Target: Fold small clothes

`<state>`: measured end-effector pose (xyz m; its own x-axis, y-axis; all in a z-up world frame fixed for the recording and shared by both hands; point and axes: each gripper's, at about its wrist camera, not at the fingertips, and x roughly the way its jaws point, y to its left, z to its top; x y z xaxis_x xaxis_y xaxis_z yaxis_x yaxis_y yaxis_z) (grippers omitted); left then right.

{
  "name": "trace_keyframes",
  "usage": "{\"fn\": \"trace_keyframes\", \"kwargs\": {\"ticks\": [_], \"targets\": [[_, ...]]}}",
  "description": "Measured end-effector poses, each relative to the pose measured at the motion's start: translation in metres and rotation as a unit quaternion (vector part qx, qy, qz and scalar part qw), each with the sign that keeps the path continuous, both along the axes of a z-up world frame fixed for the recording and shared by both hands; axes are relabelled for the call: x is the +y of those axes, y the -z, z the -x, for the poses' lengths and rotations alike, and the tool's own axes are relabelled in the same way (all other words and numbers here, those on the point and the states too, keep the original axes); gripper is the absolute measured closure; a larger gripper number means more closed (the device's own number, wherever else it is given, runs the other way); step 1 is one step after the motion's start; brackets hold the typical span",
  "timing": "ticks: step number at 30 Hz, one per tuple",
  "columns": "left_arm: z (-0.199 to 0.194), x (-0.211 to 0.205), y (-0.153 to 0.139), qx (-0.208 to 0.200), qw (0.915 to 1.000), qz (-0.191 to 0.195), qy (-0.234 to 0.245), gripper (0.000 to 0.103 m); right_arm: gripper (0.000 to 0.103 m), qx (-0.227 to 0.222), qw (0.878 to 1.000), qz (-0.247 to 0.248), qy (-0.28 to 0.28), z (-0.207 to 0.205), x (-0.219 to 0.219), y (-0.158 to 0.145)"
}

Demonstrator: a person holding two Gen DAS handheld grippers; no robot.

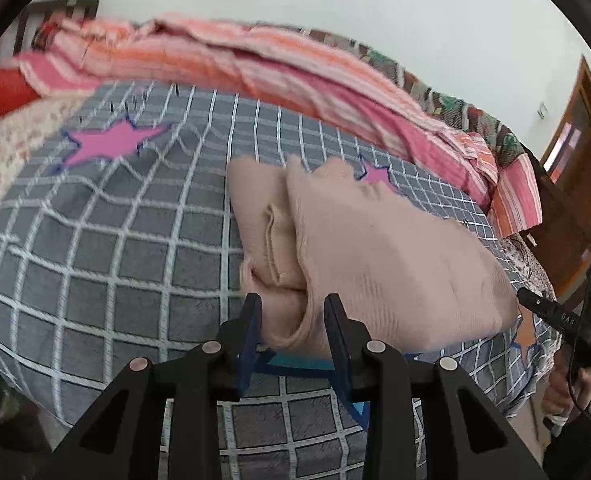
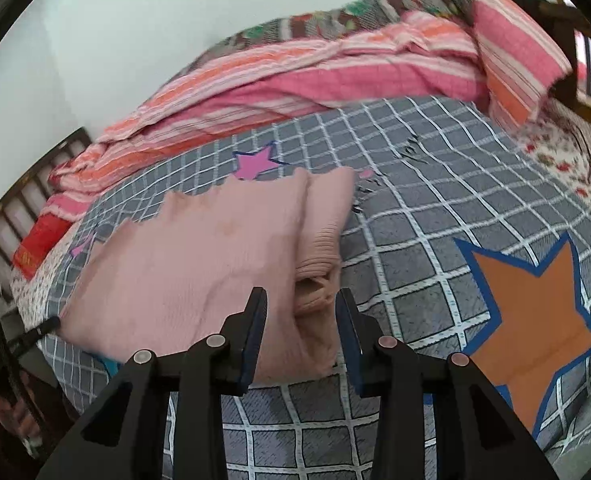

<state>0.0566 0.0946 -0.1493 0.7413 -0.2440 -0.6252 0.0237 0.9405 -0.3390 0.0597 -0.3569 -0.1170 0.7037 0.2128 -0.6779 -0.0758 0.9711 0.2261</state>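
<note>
Where right view looks, orange star (image 2: pixel 535 320)

A folded garment (image 1: pixel 375 248) lies on a checked sheet (image 1: pixel 115 248) near its near edge. A rumpled blanket (image 1: pixel 279 68) lies behind it, along the far side. Each gripper, left (image 1: pixel 292 304) and right (image 2: pixel 300 300), straddles the garment's near edge.

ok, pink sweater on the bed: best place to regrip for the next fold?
Probably the near hem corners of the pink sweater, coming in low from the bed's front edge. Its rolled side folds end there, between the fingers of the left gripper and right gripper. Both stand open, so pinch all layers.
</note>
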Motion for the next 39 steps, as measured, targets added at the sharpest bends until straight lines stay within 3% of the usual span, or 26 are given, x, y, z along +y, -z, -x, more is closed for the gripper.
{"fn": "trace_keyframes", "kwargs": {"ticks": [2,7,9,10,11,13,18,21,24,26,32,35,39], "targets": [[0.004,0.003,-0.006,-0.013,0.9998,0.013,0.009,0.069,0.067,-0.010,1.000,0.007,-0.017,0.005,0.005,-0.003],[-0.011,-0.007,0.004,0.012,0.9992,0.006,0.037,0.068,0.067,0.012,0.999,0.018,-0.037,0.000,0.016,0.011],[-0.018,-0.010,0.015,0.036,0.9989,0.000,0.029,0.068,0.074,0.026,0.999,0.024,-0.038,-0.002,0.017,0.020],[-0.023,-0.007,0.024,0.055,0.9979,0.018,0.029,0.074,0.090,0.025,0.999,0.028,-0.038,-0.001,0.018,0.022],[-0.025,-0.005,0.030,0.065,0.9966,0.037,0.037,0.094,0.097,0.024,0.998,0.038,-0.036,0.000,0.018,0.024],[-0.022,0.003,0.039,0.071,0.9949,0.062,0.036,0.095,0.097,0.022,0.999,0.039,-0.029,0.003,0.014,0.027],[-0.013,0.008,0.041,0.064,0.9941,0.074,0.047,0.095,0.097,0.040,0.999,0.018,-0.024,0.000,0.007,0.031],[-0.008,0.008,0.024,0.030,0.9972,0.053,0.043,0.094,0.093,0.032,0.999,0.011,-0.036,-0.005,0.009,0.019],[-0.016,0.008,0.003,0.002,0.9988,0.030,0.039,0.081,0.085,0.010,0.999,0.003,-0.041,-0.021,0.009,0.002],[-0.031,0.009,-0.009,-0.007,0.9986,0.028,0.044,0.074,0.077,0.000,0.999,0.002,-0.041,-0.035,0.012,-0.006],[-0.105,-0.008,-0.020,0.018,0.9986,0.008,0.050,0.074,0.071,-0.003,0.999,0.016,-0.033,-0.100,0.029,-0.011],[-0.140,-0.018,-0.016,0.035,0.9984,-0.004,0.045,0.074,0.071,0.029,0.999,0.006,-0.022,-0.131,0.029,0.001],[-0.180,-0.027,-0.003,0.070,0.9961,-0.049,0.023,0.073,0.071,0.066,0.998,0.000,-0.004,-0.160,0.028,0.020]]}}
